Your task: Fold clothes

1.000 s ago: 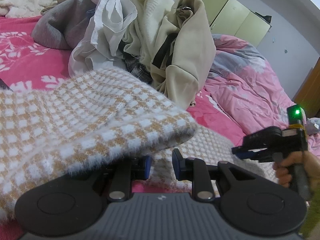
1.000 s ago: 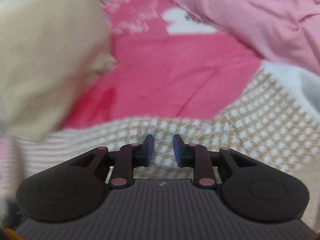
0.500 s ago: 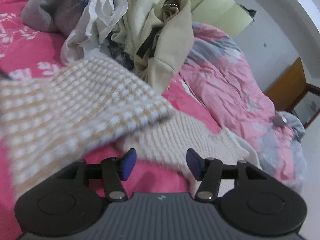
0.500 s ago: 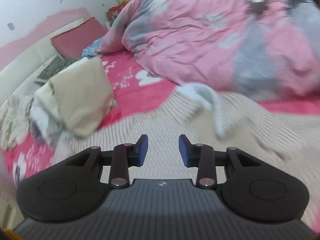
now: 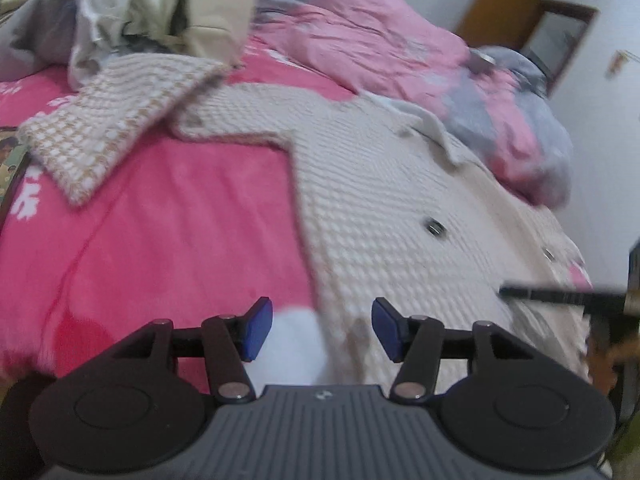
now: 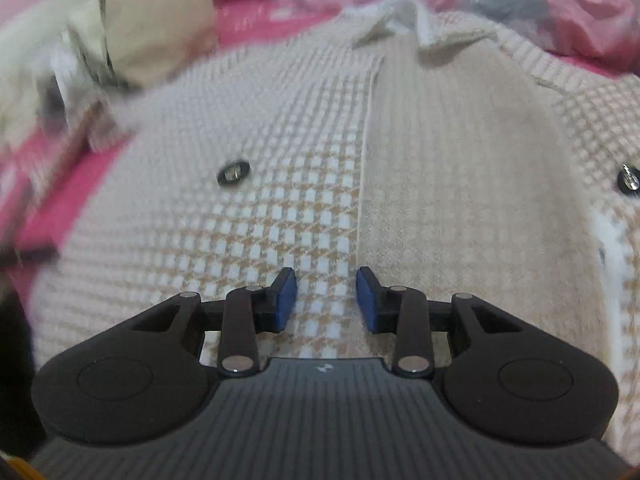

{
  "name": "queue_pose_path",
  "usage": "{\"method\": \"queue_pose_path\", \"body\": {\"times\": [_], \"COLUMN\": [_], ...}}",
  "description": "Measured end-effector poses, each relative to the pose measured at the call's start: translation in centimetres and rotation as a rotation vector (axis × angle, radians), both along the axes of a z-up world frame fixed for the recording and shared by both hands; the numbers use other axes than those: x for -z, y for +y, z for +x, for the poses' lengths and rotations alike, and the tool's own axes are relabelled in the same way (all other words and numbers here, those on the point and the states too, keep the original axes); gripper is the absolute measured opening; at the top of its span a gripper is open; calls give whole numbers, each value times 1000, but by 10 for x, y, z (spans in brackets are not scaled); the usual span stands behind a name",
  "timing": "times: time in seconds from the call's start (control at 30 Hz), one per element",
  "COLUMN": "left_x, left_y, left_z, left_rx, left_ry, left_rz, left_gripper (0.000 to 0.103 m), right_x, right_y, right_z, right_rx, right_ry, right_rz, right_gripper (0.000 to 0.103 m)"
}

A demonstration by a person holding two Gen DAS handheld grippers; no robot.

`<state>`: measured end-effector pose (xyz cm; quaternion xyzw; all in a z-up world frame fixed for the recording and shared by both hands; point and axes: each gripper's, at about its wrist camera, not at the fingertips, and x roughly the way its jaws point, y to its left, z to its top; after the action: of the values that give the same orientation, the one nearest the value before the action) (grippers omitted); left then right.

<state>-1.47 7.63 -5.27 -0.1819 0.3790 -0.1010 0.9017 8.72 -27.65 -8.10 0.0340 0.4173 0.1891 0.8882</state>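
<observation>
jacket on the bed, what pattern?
Jacket: tan-and-white houndstooth check, plain beige lining where it lies open. Sharpest in the right wrist view.

The left wrist view looks forward and downward along its fingers, taking in the bed [image 5: 168,216] from near. The right wrist view faces steeply down, close above the checked jacket [image 6: 280,200]. Both share the jacket [image 5: 380,200], centred in the right view and lying from 12 to 3 o'clock in the left.

Cardigan [image 5: 380,184] spread on bed [image 5: 180,220], sleeve [image 5: 116,120] running toward 10 o'clock. Clothes pile [image 5: 160,12] behind sleeve at 11. Quilt [image 5: 400,52] bunched behind cardigan, 12 to 2. Door [image 5: 492,4] beyond, at 1.
</observation>
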Motion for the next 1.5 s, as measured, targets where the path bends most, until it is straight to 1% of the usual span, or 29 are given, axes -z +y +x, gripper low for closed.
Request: {"method": "queue_pose_path", "body": {"times": [0.03,0.1,0.17,0.2,0.3,0.37,0.47,0.57,0.63,0.7,0.87,0.97,1.0,1.03,1.07,1.1,1.2,1.27,1.33,1.37,1.4,1.43,1.47,1.5], "left_x": [-1,0,5,9,22,32,44,48,50,51,51,51,51,52,52,52,54,56,56,57,58,59,61,61], "left_y": [-1,-4,-8,-11,-21,-26,-27,-25,-27,-28,-32,-32,-32,-32,-32,-31,-27,-25,-23,-22,-21,-20,-19,-19], "left_z": [-9,-26,-40,-46,-57,-58,-56,-53,-52,-52,-54,-53,-53,-53,-52,-52,-50,-49,-47,-46,-45,-44,-43,-42], "left_rx": [32,87,130,150,189,188,154,133,122,114,114,114,113,110,108,108,108,109,116,120,122,123,124,123], "left_ry": [-2,10,32,47,82,113,147,157,158,159,149,147,149,152,155,158,170,178,185,186,188,191,194,196], "left_rz": [-17,-65,-111,-128,-148,-151,-178,-210,-223,-227,-207,-201,-203,-206,-209,-214,-239,-255,-267,-273,-280,-289,-298,-305], "left_gripper": [56,56,56,56,56,56,54,54,54,54,54,53,51,51,51,51,50,50,50,50,50,50,51,51], "right_x": [-8,-26,-35,-34,-11,14,47,63,63,59,43,48,51,53,54,53,43,29,27,28,32,41,56,73], "right_y": [-10,-40,-78,-98,-149,-169,-185,-189,-185,-180,-185,-196,-199,-200,-200,-201,-205,-205,-205,-205,-206,-209,-215,-222], "right_z": [-10,-38,-77,-97,-150,-171,-187,-188,-182,-172,-140,-119,-111,-104,-98,-99,-131,-161,-183,-194,-202,-206,-208,-210], "right_rx": [30,92,192,248,411,507,622,656,641,624,659,698,708,713,716,716,697,680,684,689,702,733,776,823], "right_ry": [-5,-39,-74,-81,-53,-12,25,4,-10,-9,-39,-47,-42,-40,-39,-49,-137,-219,-261,-278,-286,-273,-240,-196], "right_rz": [48,183,318,385,580,671,776,891,907,888,744,761,769,767,756,759,831,869,871,869,857,840,856,905], "right_gripper": [33,35,51,51,52,52,53,53,53,53,54,53,51,33,6,5,5,5,4,3,3,3,3,2]}}
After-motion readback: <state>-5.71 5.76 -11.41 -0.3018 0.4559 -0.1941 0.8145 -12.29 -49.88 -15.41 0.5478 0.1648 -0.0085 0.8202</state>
